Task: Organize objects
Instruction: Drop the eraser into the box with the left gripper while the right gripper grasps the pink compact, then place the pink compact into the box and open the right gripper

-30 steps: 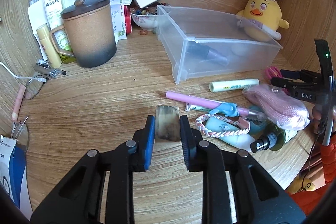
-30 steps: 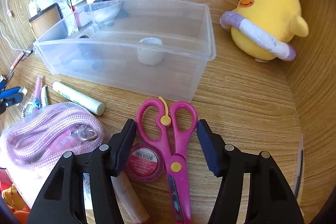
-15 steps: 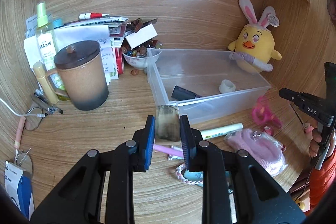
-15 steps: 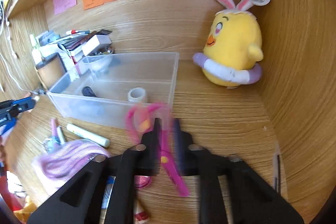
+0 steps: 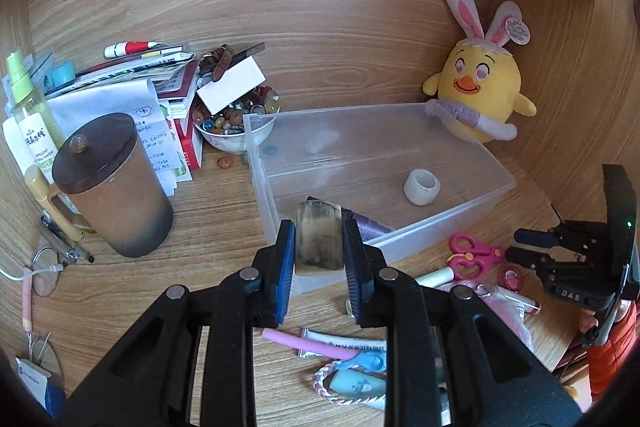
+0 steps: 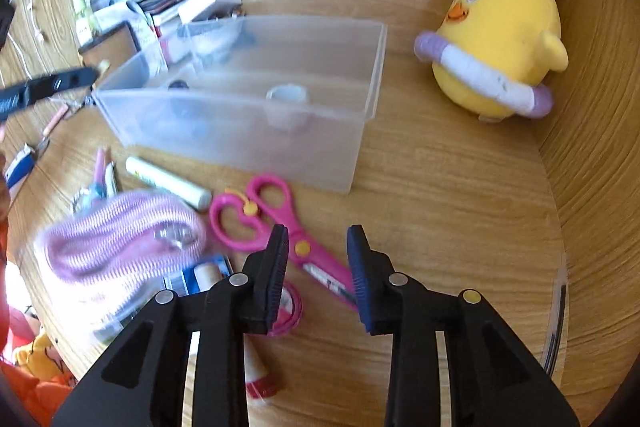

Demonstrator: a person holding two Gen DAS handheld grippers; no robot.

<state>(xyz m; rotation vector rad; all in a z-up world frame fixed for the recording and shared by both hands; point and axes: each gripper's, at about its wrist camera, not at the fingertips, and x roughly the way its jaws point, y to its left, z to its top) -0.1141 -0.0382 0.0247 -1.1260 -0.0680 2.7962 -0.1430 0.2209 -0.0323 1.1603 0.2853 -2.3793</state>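
Observation:
My left gripper [image 5: 319, 231] is shut on a brown, horn-coloured flat piece [image 5: 320, 247]. It holds the piece in the air over the near left corner of the clear plastic bin [image 5: 448, 223]. In the bin lie a white tape roll [image 5: 421, 187] and a dark purple tube [image 5: 370, 225]. My right gripper [image 6: 318, 233] hangs just above the pink scissors [image 6: 280, 211], which lie flat on the desk in front of the bin [image 6: 240, 135]. Its jaws are opening and the pads touch nothing. In the left wrist view the right gripper [image 5: 520, 247] is at the far right, beside the scissors [image 5: 472, 253].
A brown lidded mug [image 5: 112, 187], a bowl of beads [image 5: 236, 131] and stacked papers stand left of the bin. A yellow plush chick [image 6: 500, 39] sits at the back right. A pink rope bundle [image 6: 120, 239], a white stick [image 6: 168, 183] and tubes crowd the desk's near side.
My left gripper rose and came closer to the bin with the flat piece. My right gripper closed on the scissors and lifted them. Now the scissors lie turned on the desk under parted jaws.

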